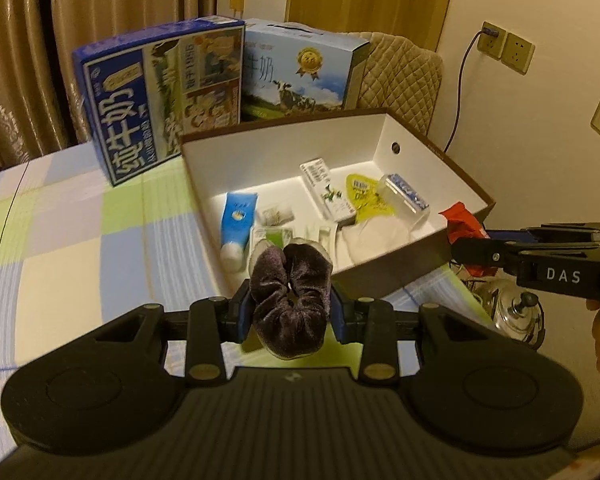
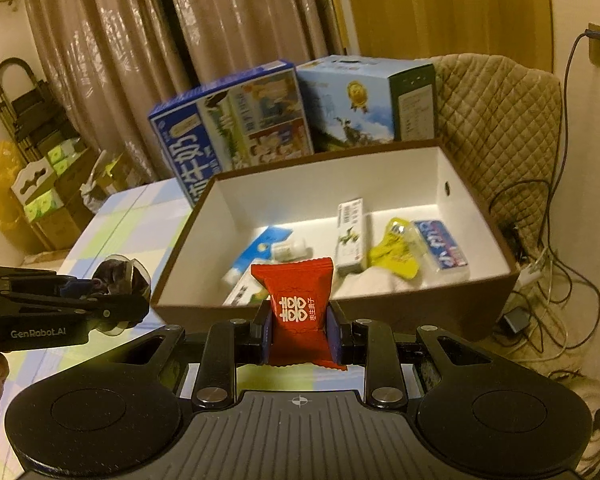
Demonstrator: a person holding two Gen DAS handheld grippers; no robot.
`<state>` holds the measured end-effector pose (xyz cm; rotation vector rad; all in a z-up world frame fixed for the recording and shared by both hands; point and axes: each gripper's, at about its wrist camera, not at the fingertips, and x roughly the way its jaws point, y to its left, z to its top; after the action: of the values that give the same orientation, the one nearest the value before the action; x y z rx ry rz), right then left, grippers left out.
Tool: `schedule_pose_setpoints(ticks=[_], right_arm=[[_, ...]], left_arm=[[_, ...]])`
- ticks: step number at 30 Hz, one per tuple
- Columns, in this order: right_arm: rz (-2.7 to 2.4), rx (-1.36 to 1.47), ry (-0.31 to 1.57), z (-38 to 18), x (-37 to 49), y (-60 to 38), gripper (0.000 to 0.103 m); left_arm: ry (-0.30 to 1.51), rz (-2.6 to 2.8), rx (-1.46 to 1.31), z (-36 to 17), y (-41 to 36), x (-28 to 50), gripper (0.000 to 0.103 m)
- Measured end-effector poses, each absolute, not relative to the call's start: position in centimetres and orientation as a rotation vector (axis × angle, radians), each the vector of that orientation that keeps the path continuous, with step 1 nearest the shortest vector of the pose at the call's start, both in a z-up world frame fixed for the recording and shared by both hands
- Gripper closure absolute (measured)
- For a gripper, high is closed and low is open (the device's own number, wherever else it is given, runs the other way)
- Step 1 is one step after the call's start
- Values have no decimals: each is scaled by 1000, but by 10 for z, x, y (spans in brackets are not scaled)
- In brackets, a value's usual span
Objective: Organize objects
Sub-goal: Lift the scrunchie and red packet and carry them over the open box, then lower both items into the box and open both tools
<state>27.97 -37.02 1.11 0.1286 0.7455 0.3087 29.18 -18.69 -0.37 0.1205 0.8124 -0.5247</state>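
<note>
An open box, brown outside and white inside, sits on a checked tablecloth. Inside it lie a blue tube with a white cap, a long white carton, a yellow packet, a clear case with a blue label, and a few small white items near the front wall that are too blurred to name. Behind the box stand two milk cartons.

The left gripper is closed on a dark purple hair scrunchie, held just short of the box's near wall. The right gripper is closed on a red candy packet with white characters, also in front of the near wall.

The left view shows the red packet at the box's right corner and a metal pot lid below the table edge. Only the right view shows stacked goods by the curtain and tangled cables on the floor
</note>
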Motion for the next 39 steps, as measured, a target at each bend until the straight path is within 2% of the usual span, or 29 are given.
schedule_pose_setpoints(ticks=[18,39], right_arm=[[296,174,725,10,360,-415,79],[291,203,814,-31,452,-436,79]], left_arm=[[816,-492,144,2,-255,354,70],[920,-447,192,-45,-319,444,69]])
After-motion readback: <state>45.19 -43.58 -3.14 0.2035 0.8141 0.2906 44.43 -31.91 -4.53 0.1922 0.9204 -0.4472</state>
